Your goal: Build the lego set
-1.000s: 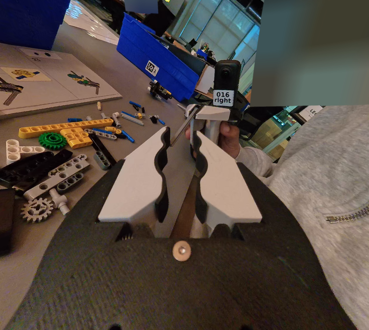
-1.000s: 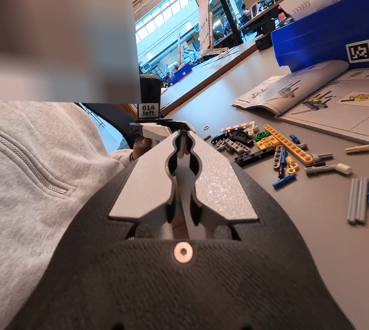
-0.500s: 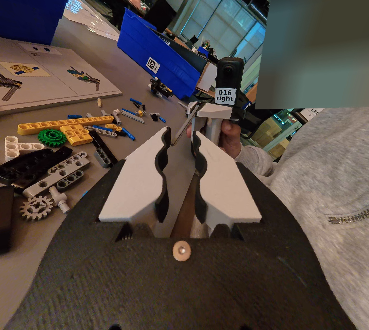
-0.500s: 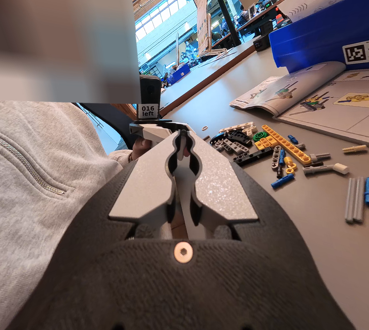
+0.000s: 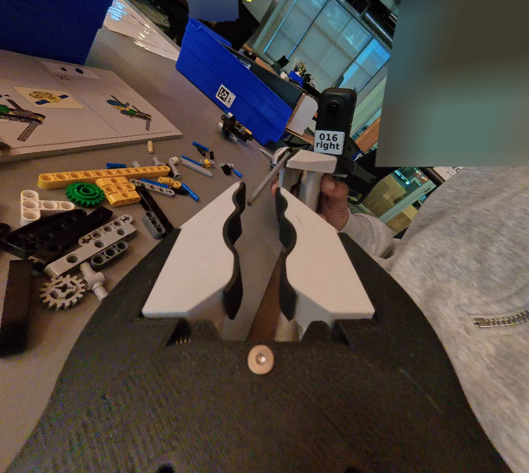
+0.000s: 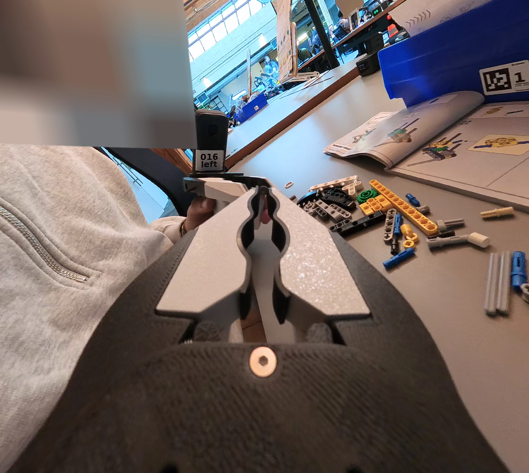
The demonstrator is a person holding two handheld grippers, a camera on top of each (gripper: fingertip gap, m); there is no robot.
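My right gripper point(image 6: 262, 191) is shut on a thin dark grey axle point(image 6: 261, 203), held in the air over the table's near edge. In the left wrist view that axle point(image 5: 266, 178) slants down from the right gripper point(image 5: 283, 157) to end just at the open tips of my left gripper point(image 5: 260, 193); I cannot tell if it touches them. The left gripper is empty. Loose parts lie on the table: a long yellow beam point(image 5: 103, 174) point(image 6: 403, 208), a green gear point(image 5: 85, 193) point(image 6: 365, 196), a grey gear point(image 5: 63, 291), and black beams point(image 5: 54, 230).
An open instruction booklet point(image 5: 71, 115) point(image 6: 458, 156) lies behind the parts. Blue bins point(image 5: 237, 95) point(image 6: 458, 58) stand at the back, with a small part-built assembly point(image 5: 236, 128) in front of one. Two grey axles point(image 6: 498, 281) and blue pins point(image 6: 398, 257) lie apart. A person's grey sweater point(image 5: 458, 259) is close.
Almost nothing. Both grippers stay facing each other with only a slight wobble; the right one keeps its hold on the axle and the left one stays open.
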